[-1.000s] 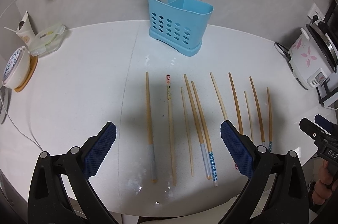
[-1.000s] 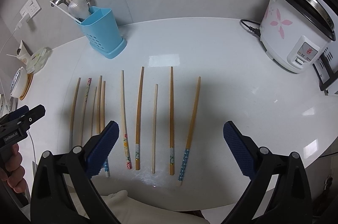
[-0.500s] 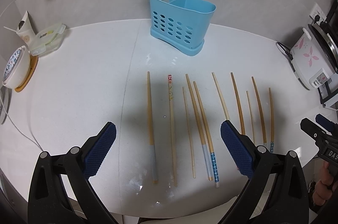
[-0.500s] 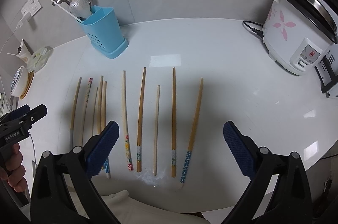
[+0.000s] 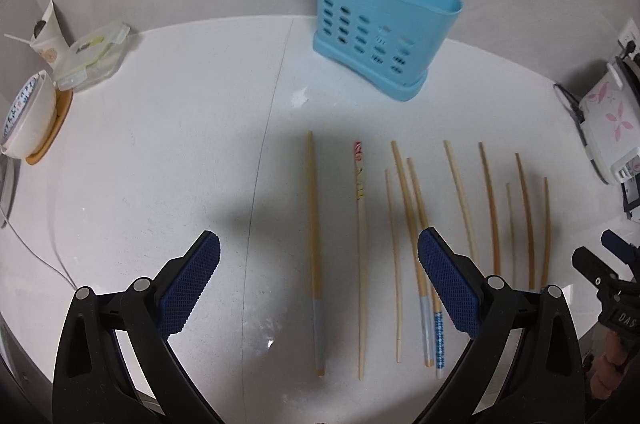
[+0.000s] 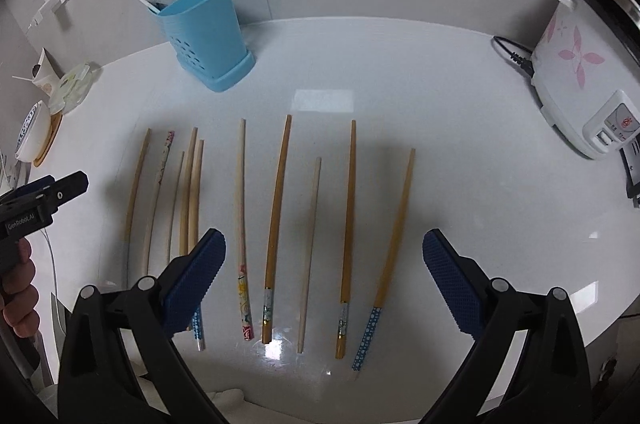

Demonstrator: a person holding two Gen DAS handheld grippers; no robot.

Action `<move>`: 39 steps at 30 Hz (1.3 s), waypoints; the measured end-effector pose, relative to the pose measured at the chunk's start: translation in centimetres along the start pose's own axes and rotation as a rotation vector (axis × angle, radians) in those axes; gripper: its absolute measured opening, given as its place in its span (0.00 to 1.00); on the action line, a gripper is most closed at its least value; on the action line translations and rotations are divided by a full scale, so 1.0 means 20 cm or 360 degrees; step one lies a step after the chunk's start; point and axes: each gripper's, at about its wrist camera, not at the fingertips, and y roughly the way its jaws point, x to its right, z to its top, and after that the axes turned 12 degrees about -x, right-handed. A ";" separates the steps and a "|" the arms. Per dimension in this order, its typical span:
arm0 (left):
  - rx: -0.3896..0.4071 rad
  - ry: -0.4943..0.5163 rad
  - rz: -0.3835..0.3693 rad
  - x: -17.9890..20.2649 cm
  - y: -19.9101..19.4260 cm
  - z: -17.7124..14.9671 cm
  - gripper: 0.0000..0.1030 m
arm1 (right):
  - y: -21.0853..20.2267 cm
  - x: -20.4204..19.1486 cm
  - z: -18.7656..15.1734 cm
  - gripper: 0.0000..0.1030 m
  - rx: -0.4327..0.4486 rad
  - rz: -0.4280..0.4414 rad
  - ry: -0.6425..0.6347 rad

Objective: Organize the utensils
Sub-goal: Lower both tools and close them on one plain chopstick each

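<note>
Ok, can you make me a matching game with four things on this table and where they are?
Things:
1. blue utensil holder
2. rice cooker
3. chopsticks
4. bowl

Places:
A. far right of the table
B. lying in a row in the middle
C. far left, on an orange mat
D. at the back by the wall, with a ladle inside

Pairs: 1-D, 2-A, 3-B, 4-C

rice cooker [image 6: 576,79], bowl [image 5: 24,121], food container [image 5: 94,53]
</note>
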 end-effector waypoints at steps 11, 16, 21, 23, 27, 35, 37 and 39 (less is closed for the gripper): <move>-0.0163 -0.0013 0.0090 -0.04 0.32 0.05 0.91 | 0.31 -0.12 0.07 0.66 -0.0261 0.0009 -0.0082; -0.0202 -0.0046 0.0090 -0.07 0.40 0.07 0.85 | 0.37 -0.19 0.11 0.57 -0.0306 -0.0030 -0.0129; -0.0227 -0.0048 0.0080 -0.08 0.46 0.09 0.78 | 0.43 -0.22 0.15 0.48 -0.0364 -0.0022 -0.0120; -0.0230 -0.0041 0.0078 -0.08 0.47 0.10 0.75 | 0.46 -0.23 0.15 0.40 -0.0386 -0.0010 -0.0113; -0.0253 -0.0040 0.0078 -0.10 0.49 0.11 0.62 | 0.48 -0.24 0.17 0.34 -0.0396 -0.0040 -0.0111; -0.0296 0.0012 0.0102 -0.07 0.49 0.14 0.08 | 0.50 -0.30 0.23 0.13 -0.0429 -0.0092 -0.0098; -0.0303 0.0010 0.0111 -0.07 0.49 0.14 0.06 | 0.51 -0.31 0.25 0.09 -0.0443 -0.0093 -0.0094; -0.0309 0.0006 0.0099 -0.08 0.49 0.15 0.06 | 0.51 -0.31 0.26 0.06 -0.0449 -0.0082 -0.0079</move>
